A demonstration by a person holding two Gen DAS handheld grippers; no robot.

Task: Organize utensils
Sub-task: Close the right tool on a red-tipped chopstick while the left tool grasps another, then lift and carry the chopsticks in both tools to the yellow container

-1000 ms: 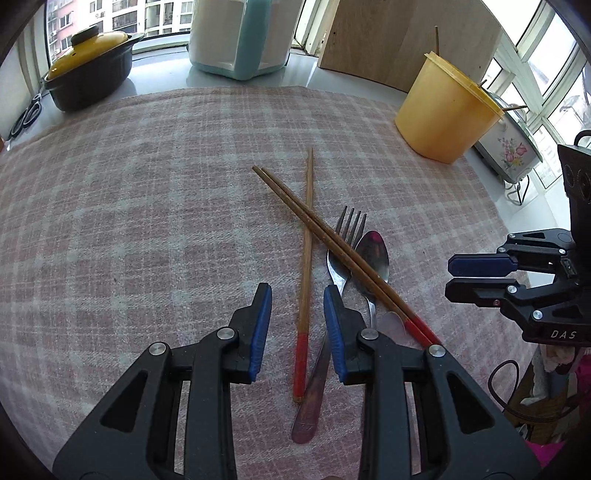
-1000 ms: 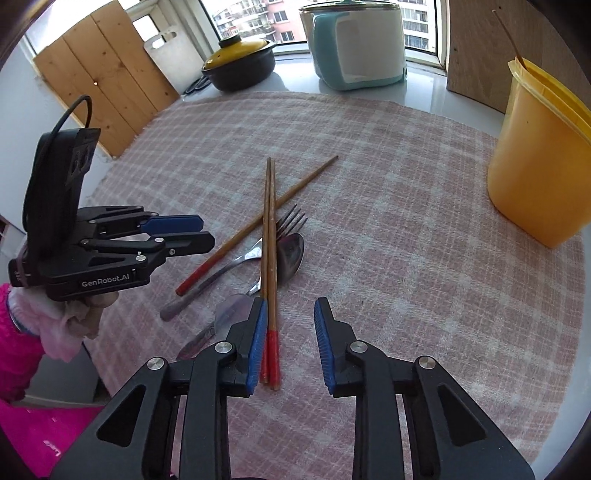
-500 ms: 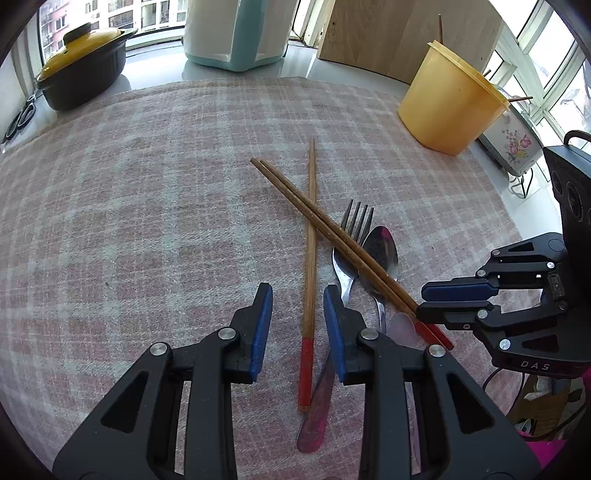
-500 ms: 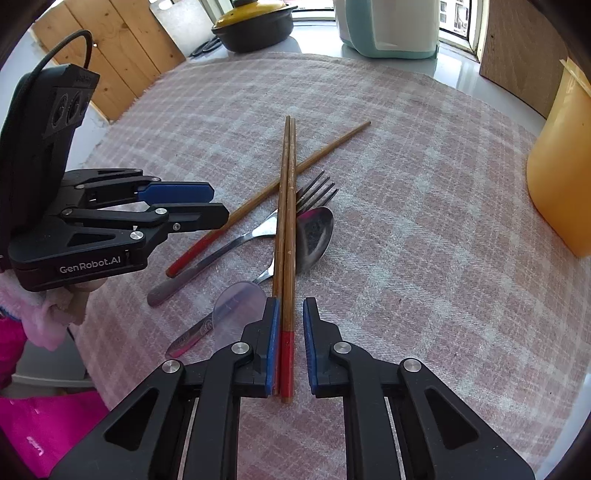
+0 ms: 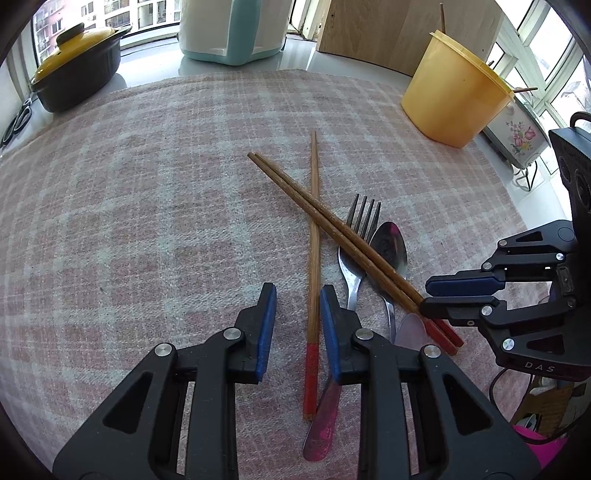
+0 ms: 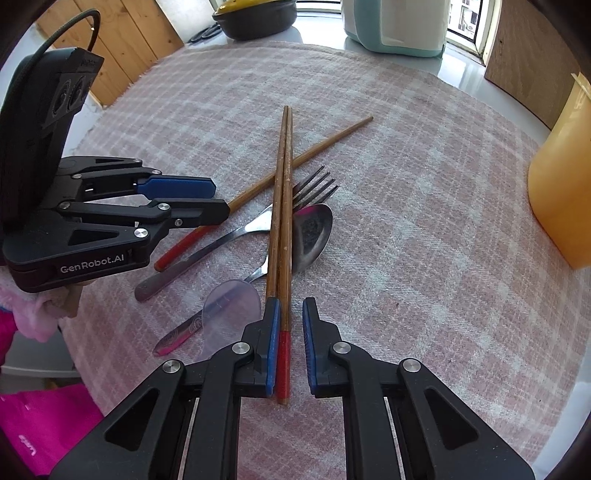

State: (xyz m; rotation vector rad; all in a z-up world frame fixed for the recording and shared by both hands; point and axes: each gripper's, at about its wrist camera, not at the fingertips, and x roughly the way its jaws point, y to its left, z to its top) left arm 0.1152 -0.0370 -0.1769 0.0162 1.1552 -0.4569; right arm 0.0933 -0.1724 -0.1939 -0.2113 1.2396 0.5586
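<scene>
A pile of utensils lies on the pink plaid cloth covering the tabletop, with both claws lowered around it.

In the left wrist view, a dark pot with a yellow lid sits at the upper left of the frame, beside a white and teal appliance at top centre. Lower centre, the left claw stands released, its blue pads on either side of a single red-tipped chopstick without touching it. That chopstick runs up the frame and passes under a pair of chopsticks lying diagonally across it. Just right of it lie a fork and a metal spoon, both partly under the pair; a pink-tinted handle shows below the left claw's right finger. At the right edge, the right claw has the pair's red ends between its fingers. A yellow tub stands at the upper right.

In the right wrist view, the left claw enters from the left edge over the single chopstick. At lower centre, the right claw is partly open: the pair of chopsticks rests against its left pad, with a gap before the right pad. The fork and spoon lie under the pair, and a translucent plastic spoon lies left of the claw.
</scene>
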